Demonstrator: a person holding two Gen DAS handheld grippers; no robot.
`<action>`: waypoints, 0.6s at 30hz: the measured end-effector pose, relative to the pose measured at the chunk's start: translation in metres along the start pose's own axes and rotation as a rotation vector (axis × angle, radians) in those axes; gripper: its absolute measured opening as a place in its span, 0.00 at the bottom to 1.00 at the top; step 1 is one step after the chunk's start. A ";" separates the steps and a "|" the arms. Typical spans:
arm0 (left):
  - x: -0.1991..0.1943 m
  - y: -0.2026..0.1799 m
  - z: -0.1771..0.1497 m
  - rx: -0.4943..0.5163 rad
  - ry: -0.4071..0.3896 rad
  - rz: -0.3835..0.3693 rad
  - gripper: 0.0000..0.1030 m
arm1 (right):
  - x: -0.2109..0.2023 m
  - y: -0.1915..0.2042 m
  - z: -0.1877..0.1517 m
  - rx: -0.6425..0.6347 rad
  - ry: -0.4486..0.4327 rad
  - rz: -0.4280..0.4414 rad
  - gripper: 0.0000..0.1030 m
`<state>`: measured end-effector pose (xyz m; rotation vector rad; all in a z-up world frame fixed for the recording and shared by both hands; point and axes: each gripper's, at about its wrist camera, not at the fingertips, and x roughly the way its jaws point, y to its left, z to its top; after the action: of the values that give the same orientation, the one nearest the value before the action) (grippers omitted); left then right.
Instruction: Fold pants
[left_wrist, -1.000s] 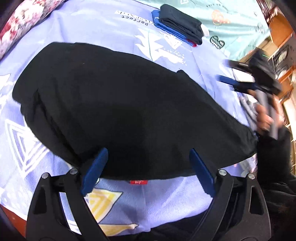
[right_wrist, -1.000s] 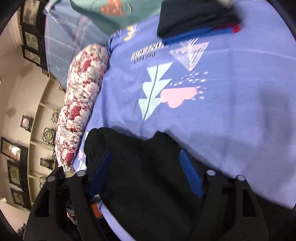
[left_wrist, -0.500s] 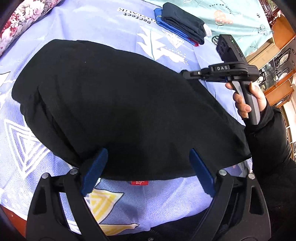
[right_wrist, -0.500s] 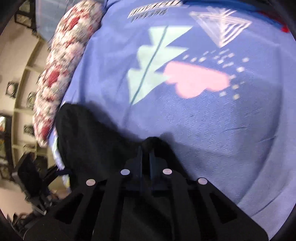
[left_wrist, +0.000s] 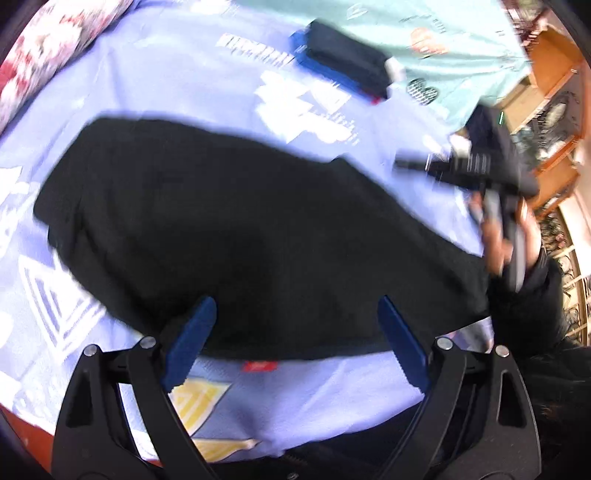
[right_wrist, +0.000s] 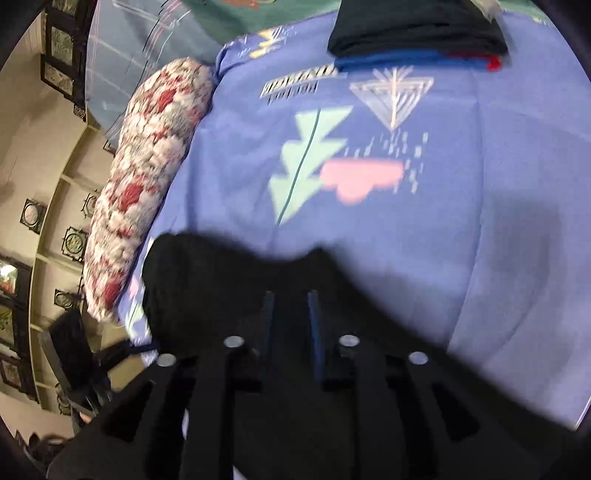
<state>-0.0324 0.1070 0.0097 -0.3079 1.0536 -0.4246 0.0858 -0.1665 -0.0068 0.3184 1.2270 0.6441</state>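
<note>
The black pants (left_wrist: 236, 229) lie spread across the lilac printed bedsheet (left_wrist: 192, 77); a small red label (left_wrist: 258, 366) shows at their near hem. My left gripper (left_wrist: 293, 338) is open, its blue fingers hovering over the near hem, holding nothing. My right gripper (right_wrist: 291, 314) has its jaws nearly together, a narrow gap between the blue pads, over the pants' far edge (right_wrist: 221, 273); no cloth is visibly pinched. In the left wrist view the right gripper (left_wrist: 410, 164) is lifted just clear of the pants' right edge, blurred.
A stack of folded dark and blue clothes (left_wrist: 343, 70) lies at the far side, also in the right wrist view (right_wrist: 413, 33). A floral bolster (right_wrist: 147, 177) lines the bed's edge. A teal sheet (left_wrist: 443, 33) lies beyond. Wooden furniture (left_wrist: 554, 66) stands to the right.
My right gripper went from open to closed at the pants' far edge, then lifted back to the right with its jaws slightly parted. My left gripper stayed open over the near hem.
</note>
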 end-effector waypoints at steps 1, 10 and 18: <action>0.000 -0.005 0.002 0.018 -0.013 -0.005 0.90 | 0.002 0.000 -0.017 0.013 0.011 -0.016 0.23; 0.049 -0.008 -0.008 0.082 0.073 0.092 0.95 | -0.046 -0.052 -0.092 0.210 -0.246 -0.180 0.37; 0.036 -0.002 -0.008 -0.007 0.035 0.025 0.95 | -0.252 -0.148 -0.232 0.594 -0.564 -0.428 0.70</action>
<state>-0.0244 0.0876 -0.0203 -0.2942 1.0919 -0.4054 -0.1383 -0.4626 0.0292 0.6574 0.8696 -0.1953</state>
